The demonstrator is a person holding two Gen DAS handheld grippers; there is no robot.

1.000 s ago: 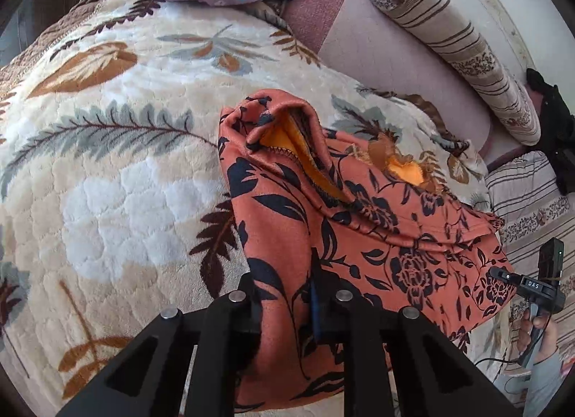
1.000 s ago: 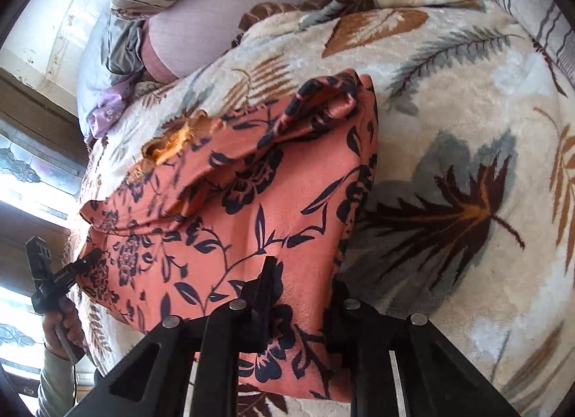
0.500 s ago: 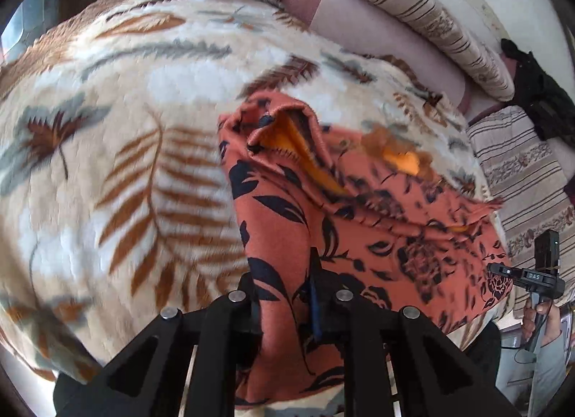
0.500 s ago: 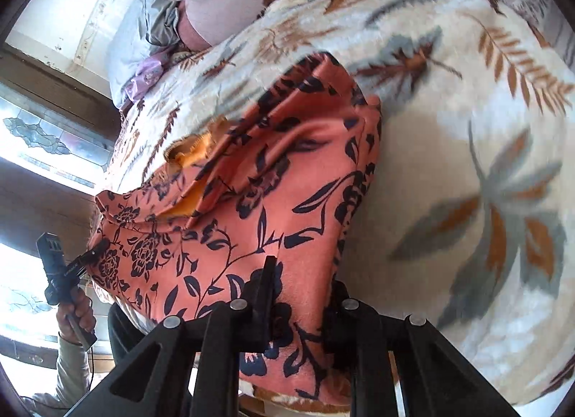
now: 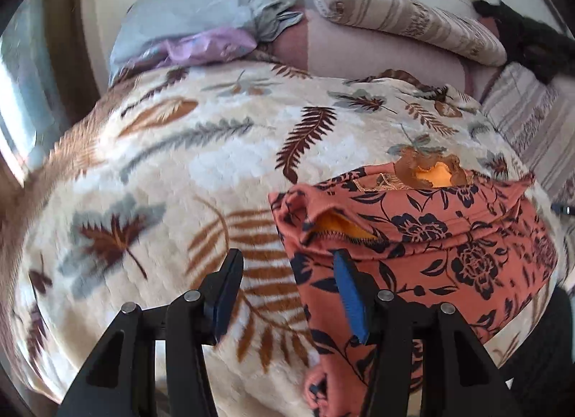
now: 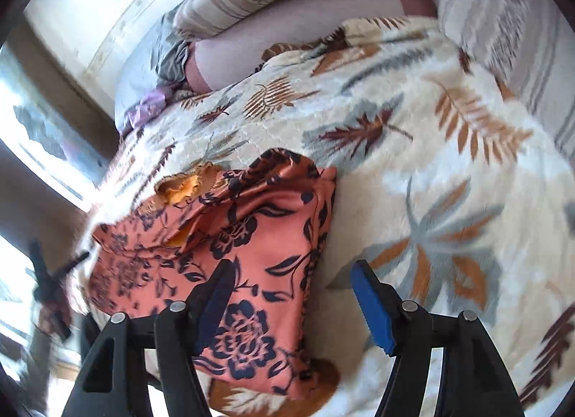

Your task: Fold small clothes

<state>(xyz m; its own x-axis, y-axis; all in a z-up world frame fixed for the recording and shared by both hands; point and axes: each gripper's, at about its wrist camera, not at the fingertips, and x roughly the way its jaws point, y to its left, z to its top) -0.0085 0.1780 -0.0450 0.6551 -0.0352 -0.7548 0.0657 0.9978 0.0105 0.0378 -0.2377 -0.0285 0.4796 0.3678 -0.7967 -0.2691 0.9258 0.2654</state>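
Bed: fills both views, and it's covered by a cream blanket (image 5: 172, 172) printed with brown, orange and grey leaves, which spreads across the whole middle of each frame.
Pillows: a striped bolster (image 5: 406, 18) lies across the upper right of the left wrist view, a grey pillow (image 5: 201, 7) sits at upper left, and a bit of lilac cloth (image 5: 212, 47) is tucked just below it.
Garment: the rust-orange floral garment (image 5: 424, 255) lies on the blanket in the lower right of the left wrist view; over on the right wrist view it sits lower left of centre (image 6: 251, 237). It's folded over on itself, with yellow-orange lining showing at an opening near its upper edge. Its near edge hangs down past the front of the bed.
Left tongs: the left tongs (image 5: 287, 291) are at bottom centre, spread wide and gripping nothing. One blue-padded finger is over bare blanket, the other is in front of the garment's left part; contact can't be judged.
Right tongs: the right tongs (image 6: 294, 302) are likewise at bottom centre, wide apart and empty. The left finger overlaps the garment's right side, the right finger is over the blanket.
Far edge: the other handheld gripper shows blurred at the left edge of the right wrist view.
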